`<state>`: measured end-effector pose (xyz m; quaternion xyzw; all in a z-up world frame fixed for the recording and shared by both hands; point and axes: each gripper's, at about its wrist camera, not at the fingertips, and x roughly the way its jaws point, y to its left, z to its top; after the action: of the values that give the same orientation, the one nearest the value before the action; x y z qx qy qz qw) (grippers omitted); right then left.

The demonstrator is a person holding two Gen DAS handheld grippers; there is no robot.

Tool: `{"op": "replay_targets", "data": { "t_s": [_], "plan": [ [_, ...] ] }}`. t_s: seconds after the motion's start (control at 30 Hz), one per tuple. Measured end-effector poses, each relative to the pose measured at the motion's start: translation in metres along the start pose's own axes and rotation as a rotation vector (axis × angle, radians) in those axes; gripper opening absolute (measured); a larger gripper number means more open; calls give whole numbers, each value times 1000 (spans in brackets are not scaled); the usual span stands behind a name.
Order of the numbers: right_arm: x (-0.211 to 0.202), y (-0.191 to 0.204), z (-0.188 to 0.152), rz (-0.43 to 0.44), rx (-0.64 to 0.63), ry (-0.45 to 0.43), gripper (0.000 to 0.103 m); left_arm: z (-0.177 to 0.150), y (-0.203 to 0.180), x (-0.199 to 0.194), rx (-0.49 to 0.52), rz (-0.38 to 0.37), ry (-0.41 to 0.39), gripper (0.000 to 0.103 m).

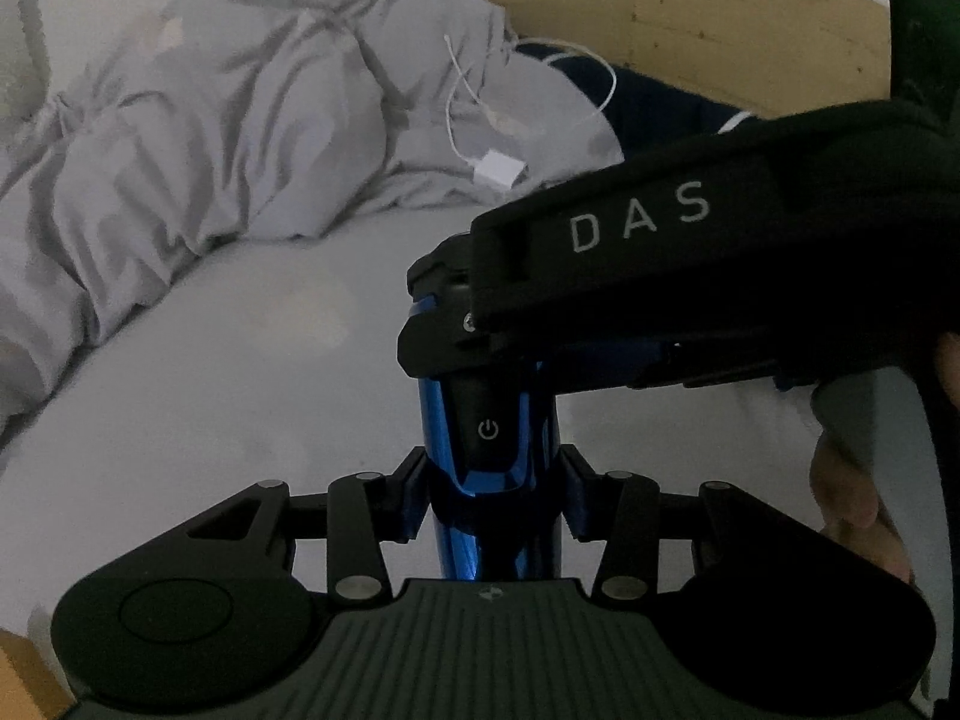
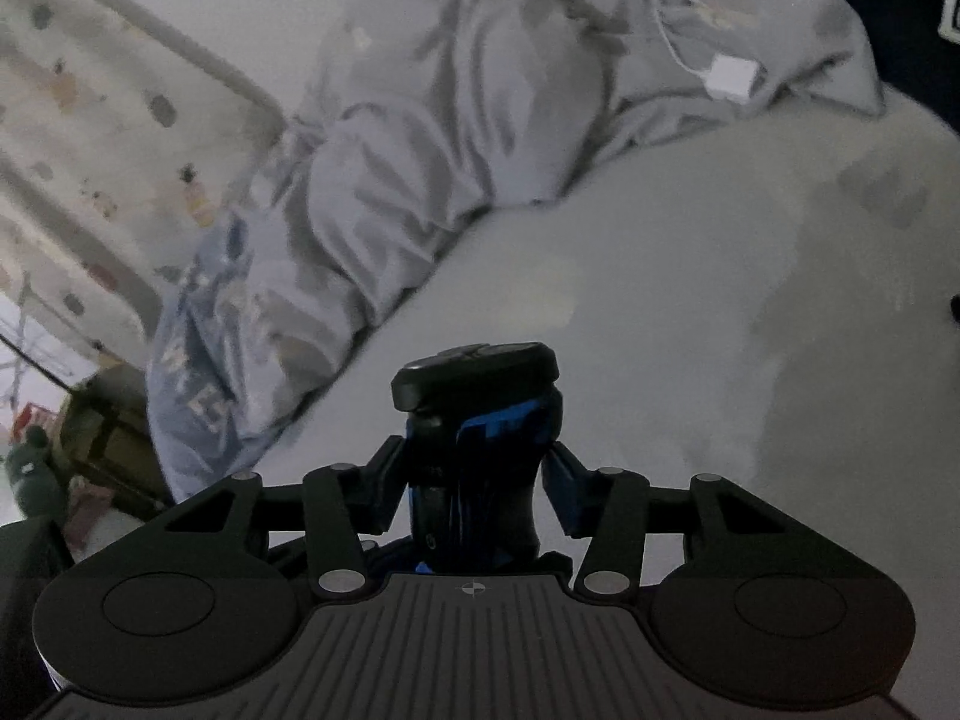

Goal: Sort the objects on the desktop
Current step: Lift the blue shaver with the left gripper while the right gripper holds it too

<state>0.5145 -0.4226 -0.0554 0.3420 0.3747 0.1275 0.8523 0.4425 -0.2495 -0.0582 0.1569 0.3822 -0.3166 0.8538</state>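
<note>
A blue and black electric shaver (image 1: 489, 450) with a power button stands upright between the fingers of my left gripper (image 1: 492, 495), which is shut on its lower body. My right gripper (image 2: 474, 480) is shut on the same shaver (image 2: 480, 420) nearer its black head, which points away from the camera. In the left wrist view the right gripper (image 1: 690, 276), marked DAS, reaches in from the right and covers the shaver's head. Both hold it above a white bed sheet (image 1: 240, 360).
A crumpled grey duvet (image 1: 210, 120) lies behind, with a white charger and cable (image 1: 498, 168) on it. A wooden headboard (image 1: 690, 18) is at the back right. A patterned pillow (image 2: 90, 120) and a blue printed cloth (image 2: 204, 348) lie at the left.
</note>
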Motion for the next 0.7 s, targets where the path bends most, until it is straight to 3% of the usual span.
{"op": "replay_targets", "data": {
  "t_s": [0.7],
  "plan": [
    [-135, 107, -2, 83, -155, -109, 53, 19, -29, -140, 23, 62, -183, 44]
  ]
}}
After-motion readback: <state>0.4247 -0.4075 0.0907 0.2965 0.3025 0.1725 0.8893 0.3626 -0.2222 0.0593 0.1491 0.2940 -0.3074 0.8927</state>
